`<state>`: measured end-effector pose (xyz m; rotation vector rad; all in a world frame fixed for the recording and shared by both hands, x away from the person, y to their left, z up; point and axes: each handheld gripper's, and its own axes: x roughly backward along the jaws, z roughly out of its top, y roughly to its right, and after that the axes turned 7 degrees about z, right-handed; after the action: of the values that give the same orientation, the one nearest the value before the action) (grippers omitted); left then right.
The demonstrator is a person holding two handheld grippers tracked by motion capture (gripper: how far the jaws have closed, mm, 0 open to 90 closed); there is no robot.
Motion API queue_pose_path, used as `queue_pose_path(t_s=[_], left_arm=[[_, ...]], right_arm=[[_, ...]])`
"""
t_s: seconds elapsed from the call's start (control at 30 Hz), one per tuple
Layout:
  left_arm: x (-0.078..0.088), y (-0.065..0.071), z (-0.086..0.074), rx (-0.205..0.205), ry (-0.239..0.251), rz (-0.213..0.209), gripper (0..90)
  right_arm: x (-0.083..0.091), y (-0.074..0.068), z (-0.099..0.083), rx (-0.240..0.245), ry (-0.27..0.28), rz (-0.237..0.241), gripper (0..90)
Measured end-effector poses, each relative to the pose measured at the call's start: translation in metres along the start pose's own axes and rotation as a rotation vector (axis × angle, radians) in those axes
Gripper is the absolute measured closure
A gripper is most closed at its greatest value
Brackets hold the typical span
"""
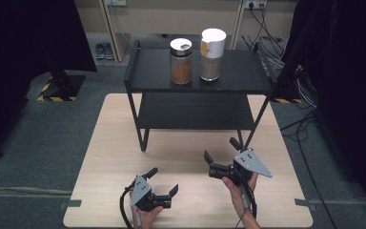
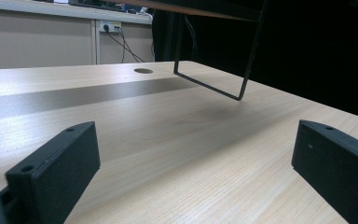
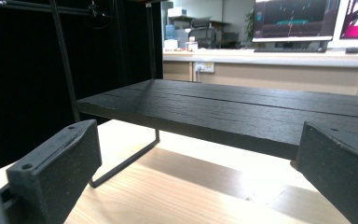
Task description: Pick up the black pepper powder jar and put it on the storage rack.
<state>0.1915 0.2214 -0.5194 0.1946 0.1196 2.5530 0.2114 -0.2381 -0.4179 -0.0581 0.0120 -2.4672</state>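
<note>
High view has both grippers parked low near the front of the desk (image 1: 105,143), left gripper (image 1: 163,183) and right gripper (image 1: 221,151), each spread wide with nothing in them, so I'd guess they're just readying for a reach. Nearest thing is the black shelf rack (image 1: 198,71), and the two jars sit up on its top board: brown-filled jar (image 1: 181,61) beside the white-capped jar (image 1: 212,55), just apart. Rack's lower shelf (image 3: 242,109) sits right ahead of the right gripper, so it'd need to lift over that.
</note>
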Motion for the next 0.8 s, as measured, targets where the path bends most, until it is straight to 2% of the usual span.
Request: queue_pose_path(t_s=[0.2, 0.53, 0.8], left_arm=[[0.000, 0.000, 0.000, 0.000, 0.001, 0.000, 0.3], [0.000, 0.000, 0.000, 0.000, 0.002, 0.000, 0.3], [0.000, 0.000, 0.000, 0.001, 0.002, -0.001, 0.3]], right_arm=[[0.003, -0.005, -0.004, 0.036, -0.006, -0.001, 0.4], [0.009, -0.007, -0.017, 0.008, -0.015, 0.002, 0.4], [0.014, -0.009, -0.033, 0.001, -0.053, 0.000, 0.4]])
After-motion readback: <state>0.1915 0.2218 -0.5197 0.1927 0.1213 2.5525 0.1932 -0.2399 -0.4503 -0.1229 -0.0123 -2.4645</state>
